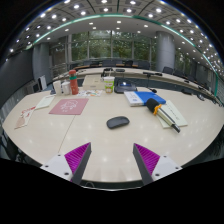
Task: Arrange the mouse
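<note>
mouse [118, 122] lies free on the tabletop [100, 140], at twelve o'clock just beyond the gripper [112, 158]; jaws apart, holding nothing. judged light, rigid, smooth-shelled, likely slippery. advise gripping across its flat flanks at mid-body, not the domed top.

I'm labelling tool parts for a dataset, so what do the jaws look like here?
The gripper has two dark angular jaws, each bearing a magenta pad with a fine ribbed texture on its inner face, tapering to a point. No cables, markings, hand or sleeve show.
</note>
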A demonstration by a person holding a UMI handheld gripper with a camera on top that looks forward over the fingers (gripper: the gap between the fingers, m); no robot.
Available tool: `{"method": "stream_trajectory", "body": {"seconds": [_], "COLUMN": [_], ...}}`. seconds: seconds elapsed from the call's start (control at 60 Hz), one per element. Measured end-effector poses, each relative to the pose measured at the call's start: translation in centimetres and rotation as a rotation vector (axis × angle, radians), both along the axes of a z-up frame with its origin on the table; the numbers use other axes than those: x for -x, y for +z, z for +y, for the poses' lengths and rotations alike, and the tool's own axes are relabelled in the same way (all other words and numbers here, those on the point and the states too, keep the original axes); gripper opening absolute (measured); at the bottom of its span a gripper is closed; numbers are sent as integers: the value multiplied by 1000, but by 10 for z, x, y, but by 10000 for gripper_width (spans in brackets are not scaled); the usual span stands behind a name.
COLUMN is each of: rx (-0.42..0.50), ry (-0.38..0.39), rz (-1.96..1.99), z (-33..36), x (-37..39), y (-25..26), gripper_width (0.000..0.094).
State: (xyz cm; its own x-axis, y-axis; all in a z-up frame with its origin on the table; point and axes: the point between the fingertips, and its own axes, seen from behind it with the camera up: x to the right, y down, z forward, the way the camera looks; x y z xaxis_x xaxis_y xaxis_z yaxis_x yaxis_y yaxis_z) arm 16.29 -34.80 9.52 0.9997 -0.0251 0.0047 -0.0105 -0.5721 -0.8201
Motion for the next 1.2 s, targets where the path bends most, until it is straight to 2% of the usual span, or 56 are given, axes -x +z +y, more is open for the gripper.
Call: {"method": "stream_trajectory", "body": {"seconds": [0.083, 0.217, 0.417, 0.55, 0.767, 0.867, 0.917, 0.983, 1.2], "rx": [-15, 15, 66, 86, 90, 84, 82, 78, 74], "ry": [9, -14, -98, -148, -153, -158, -158, -164, -147], "rz": [4, -1, 39, 21, 3, -24, -19, -14, -40], "z": [45, 111, 179, 209, 247, 260, 264, 269, 270], "x": [5, 7, -3, -16, -18, -19, -17, -17, -16], "y": [-19, -57, -98, -104, -108, -109, -109, -110, -109], "gripper_width": [861, 856, 848, 853, 841, 742, 644, 465, 363]}}
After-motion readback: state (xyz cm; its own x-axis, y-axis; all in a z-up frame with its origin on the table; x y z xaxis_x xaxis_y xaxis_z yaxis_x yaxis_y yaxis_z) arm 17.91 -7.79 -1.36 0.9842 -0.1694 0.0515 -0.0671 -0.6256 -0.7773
